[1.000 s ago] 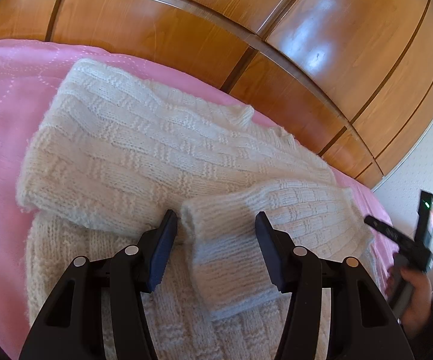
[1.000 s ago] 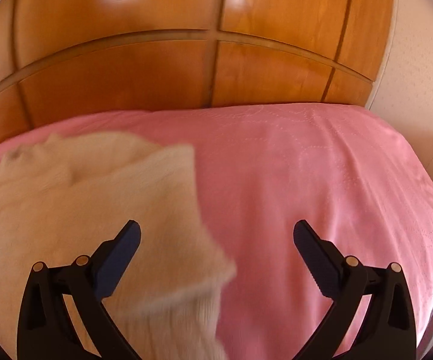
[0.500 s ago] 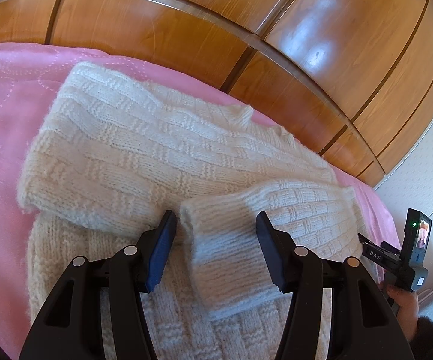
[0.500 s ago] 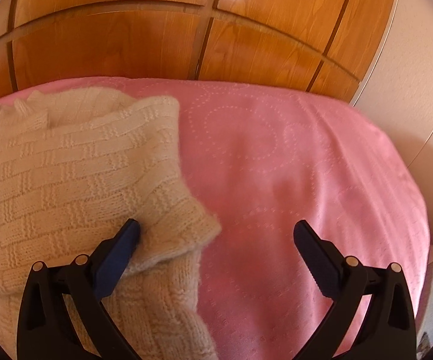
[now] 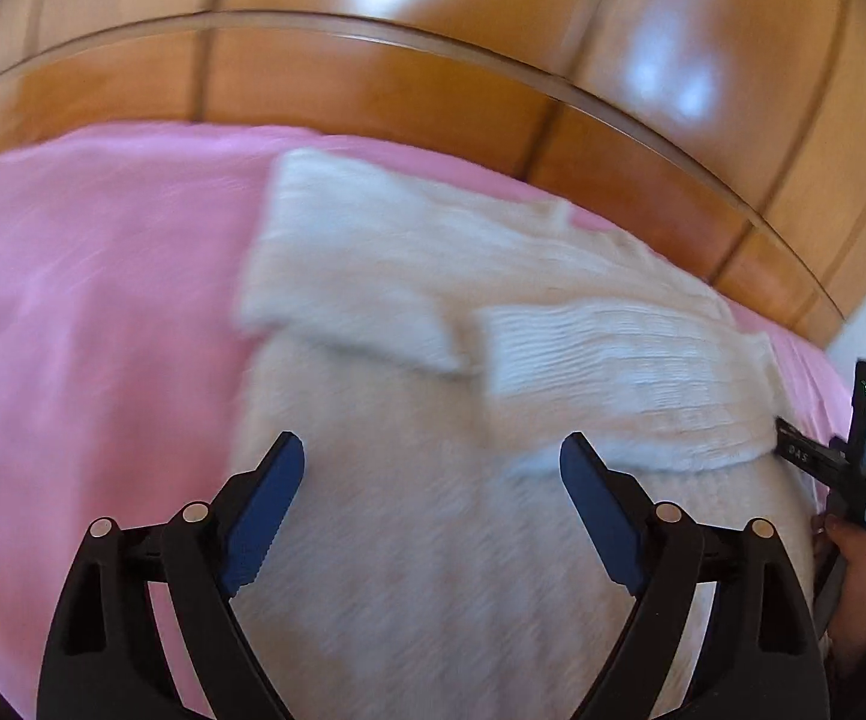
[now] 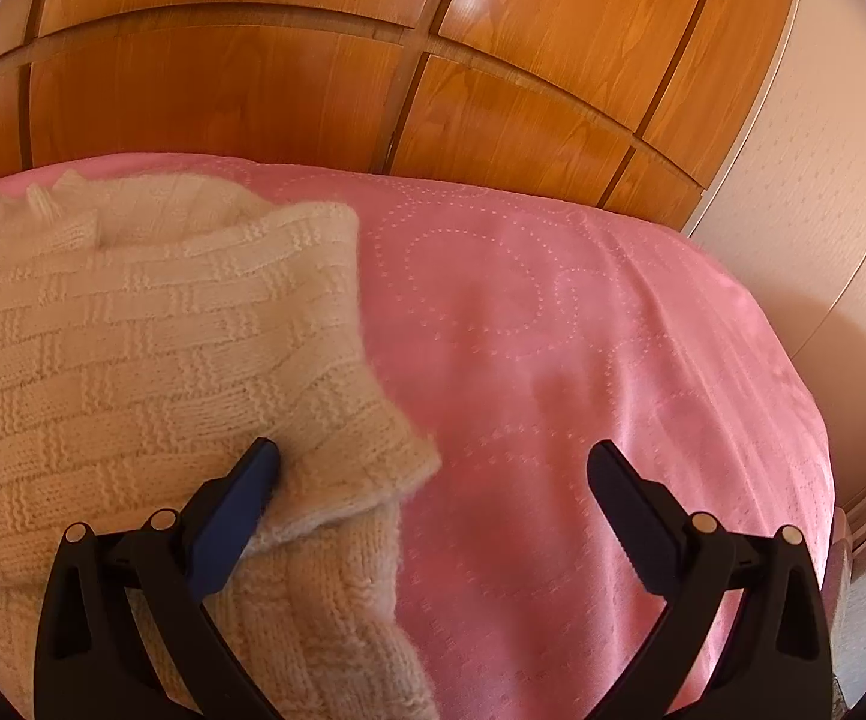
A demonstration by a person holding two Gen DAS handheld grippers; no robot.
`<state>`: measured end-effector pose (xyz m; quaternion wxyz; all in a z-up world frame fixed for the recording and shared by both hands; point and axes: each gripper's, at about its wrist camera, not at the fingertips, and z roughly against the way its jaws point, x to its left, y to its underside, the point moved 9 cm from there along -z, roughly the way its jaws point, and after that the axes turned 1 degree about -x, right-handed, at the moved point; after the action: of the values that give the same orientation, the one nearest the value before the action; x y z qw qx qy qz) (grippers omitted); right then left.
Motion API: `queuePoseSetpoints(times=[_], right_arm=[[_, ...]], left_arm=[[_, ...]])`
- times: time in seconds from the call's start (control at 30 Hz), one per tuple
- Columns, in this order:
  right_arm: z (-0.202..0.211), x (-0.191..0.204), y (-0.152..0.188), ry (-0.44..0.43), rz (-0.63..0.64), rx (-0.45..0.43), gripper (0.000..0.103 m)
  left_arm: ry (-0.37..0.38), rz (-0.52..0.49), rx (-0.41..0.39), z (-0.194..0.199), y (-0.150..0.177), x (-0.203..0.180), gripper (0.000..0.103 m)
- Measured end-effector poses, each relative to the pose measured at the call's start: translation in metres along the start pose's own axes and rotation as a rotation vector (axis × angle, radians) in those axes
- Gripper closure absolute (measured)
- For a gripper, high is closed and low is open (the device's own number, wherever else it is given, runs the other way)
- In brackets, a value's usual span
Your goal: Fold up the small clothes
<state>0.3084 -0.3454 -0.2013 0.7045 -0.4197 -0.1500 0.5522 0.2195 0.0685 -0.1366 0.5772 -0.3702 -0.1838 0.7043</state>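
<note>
A cream knitted sweater (image 5: pixel 445 540) lies on the pink bedspread (image 5: pixel 85 330), both sleeves folded across its chest. My left gripper (image 5: pixel 432 507) is open and empty above the sweater's body, below the folded sleeves (image 5: pixel 625 372); this view is blurred by motion. In the right wrist view the sweater (image 6: pixel 133 348) fills the left side. My right gripper (image 6: pixel 433 480) is open at the sweater's right edge, its left finger (image 6: pixel 241 498) pressing into the folded sleeve's cuff, its right finger over bare bedspread. The right gripper also shows in the left wrist view (image 5: pixel 853 468), held by a hand.
A glossy wooden panelled headboard (image 6: pixel 313 72) runs behind the bed. A pale wall (image 6: pixel 823 210) stands at the right. The pink bedspread (image 6: pixel 583 360) stretches right of the sweater to the bed's edge.
My left gripper opened wider, let the sleeve cuff go and pulled back and left. My right gripper moved in against the sweater's right edge.
</note>
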Motion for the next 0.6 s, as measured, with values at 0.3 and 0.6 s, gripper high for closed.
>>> queuePoseSetpoints(times=[0.3, 0.6], right_arm=[[0.031, 0.003, -0.009, 0.019, 0.027, -0.138, 0.002], [0.067, 0.031, 0.023, -0.225, 0.160, -0.076, 0.002]], left_arm=[[-0.031, 0.164, -0.022, 0.040, 0.035, 0.049, 0.015], [-0.067, 0.056, 0.005, 0.048, 0.051, 0.036, 0.008]])
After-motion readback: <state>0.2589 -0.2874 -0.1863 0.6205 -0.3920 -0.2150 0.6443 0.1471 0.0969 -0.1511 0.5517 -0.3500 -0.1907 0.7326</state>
